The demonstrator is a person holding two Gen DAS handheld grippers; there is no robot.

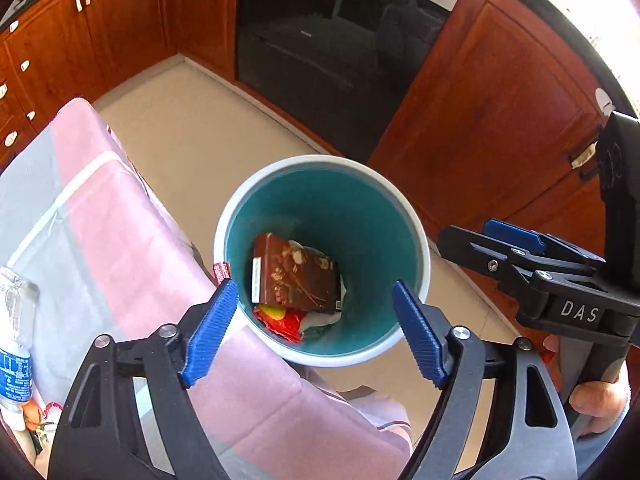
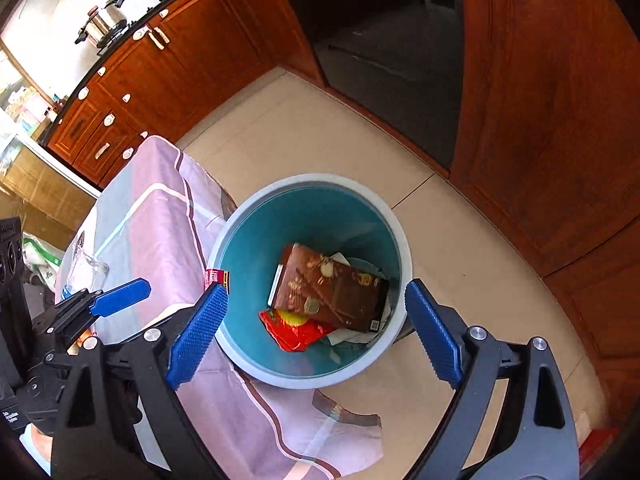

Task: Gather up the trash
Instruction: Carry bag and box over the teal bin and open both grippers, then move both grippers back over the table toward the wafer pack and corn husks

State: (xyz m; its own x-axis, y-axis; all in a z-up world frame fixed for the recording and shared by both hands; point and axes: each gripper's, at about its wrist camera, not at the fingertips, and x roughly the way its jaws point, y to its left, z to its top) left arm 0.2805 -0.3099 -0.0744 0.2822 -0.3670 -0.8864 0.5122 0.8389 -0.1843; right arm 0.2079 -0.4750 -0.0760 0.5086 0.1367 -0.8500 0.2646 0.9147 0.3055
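A teal bin with a pale rim [image 1: 416,224] [image 2: 394,232] stands on the floor beside the table. Inside lie a brown box [image 1: 298,276] [image 2: 332,290], a red and yellow wrapper [image 1: 280,320] [image 2: 296,330] and some paper scraps. My left gripper [image 1: 316,328] is open and empty above the bin's near rim. My right gripper [image 2: 316,332] is also open and empty above the bin; it shows at the right of the left wrist view [image 1: 516,248]. A small red wrapper piece [image 1: 220,272] [image 2: 216,278] sits at the table's edge next to the bin.
The table carries a pink and grey cloth [image 1: 120,220] [image 2: 160,220]. A clear plastic bottle [image 1: 14,344] lies at its left. Wooden cabinets [image 1: 480,120] and a black oven [image 1: 340,52] line the tiled floor [image 1: 192,120] behind the bin.
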